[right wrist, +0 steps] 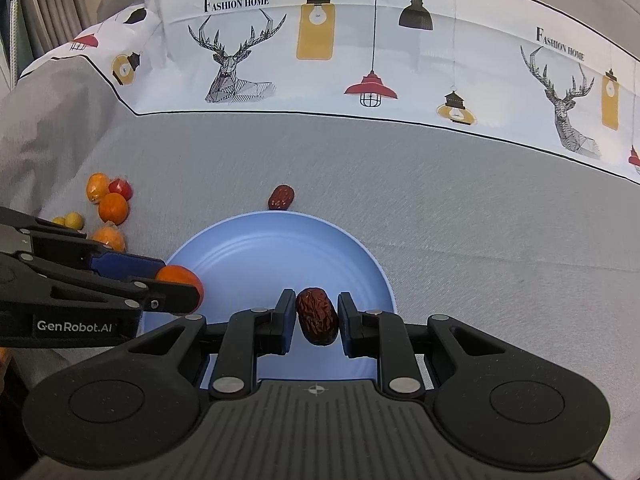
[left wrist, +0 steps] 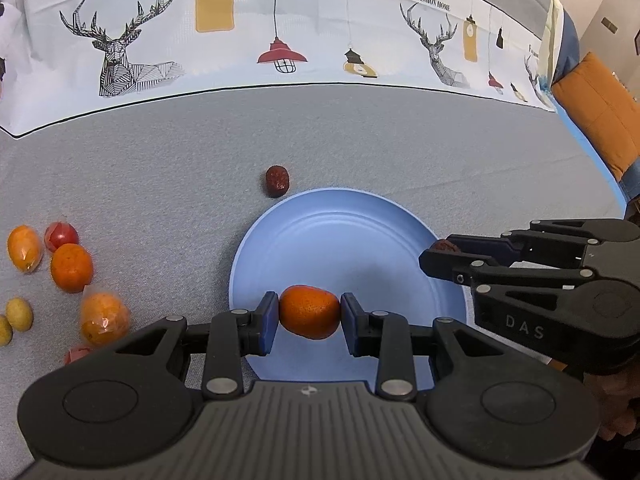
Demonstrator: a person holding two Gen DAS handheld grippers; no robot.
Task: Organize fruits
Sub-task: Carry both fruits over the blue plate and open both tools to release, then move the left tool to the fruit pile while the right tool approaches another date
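My left gripper (left wrist: 309, 316) is shut on a small orange (left wrist: 309, 312) and holds it over the near part of the blue plate (left wrist: 360, 240). My right gripper (right wrist: 317, 316) is shut on a wrinkled red date (right wrist: 317, 316) over the plate (right wrist: 260, 248). The right gripper shows in the left wrist view (left wrist: 440, 254) at the plate's right rim. The left gripper shows in the right wrist view (right wrist: 180, 284) at the plate's left rim, with the orange (right wrist: 176, 274) between its fingers. A second date (left wrist: 277, 181) lies on the grey cloth just beyond the plate's far rim.
Several loose fruits lie on the cloth to the left: oranges (left wrist: 71, 267), a red wrapped fruit (left wrist: 61, 235), small yellow fruits (left wrist: 19, 313). A printed white cloth (left wrist: 280, 40) runs along the back. An orange cushion (left wrist: 600, 116) sits at the far right.
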